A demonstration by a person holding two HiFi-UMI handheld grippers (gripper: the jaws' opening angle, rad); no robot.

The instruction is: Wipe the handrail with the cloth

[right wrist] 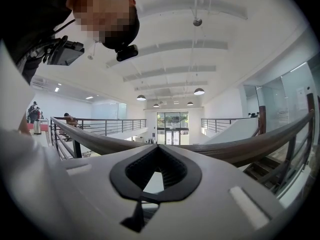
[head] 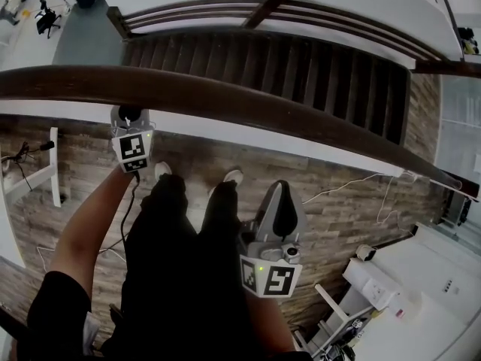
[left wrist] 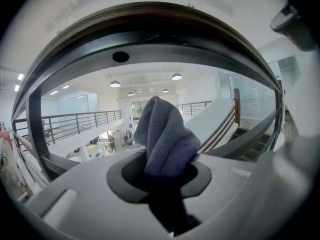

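Cloth [left wrist: 164,136]: grey-blue, bunched, pinched in the left gripper [head: 129,119], jaws clamped on its lower part, the free end sticking up past the tips. Handrail [head: 248,104]: dark wood, runs across the head view from the left edge down toward the right. In the left gripper view it arcs overhead with a dark metal strip [left wrist: 150,51] under it. The cloth top sits just below that strip with a gap showing, so no contact. Left forearm [head: 86,228] is bare and stretched forward from lower left. It holds the gripper at the rail's near edge with the marker cube [head: 133,147] facing the camera. Right gripper [head: 282,201] is held low beside the right thigh, well short of the rail, and points toward it. Its jaws are closed tip to tip with nothing between them, only the hollow between the pads. Dark-trousered legs [head: 188,262] and two shoes stand on wood-plank floor [head: 353,201]. A staircase [head: 301,70] drops away beyond the rail.
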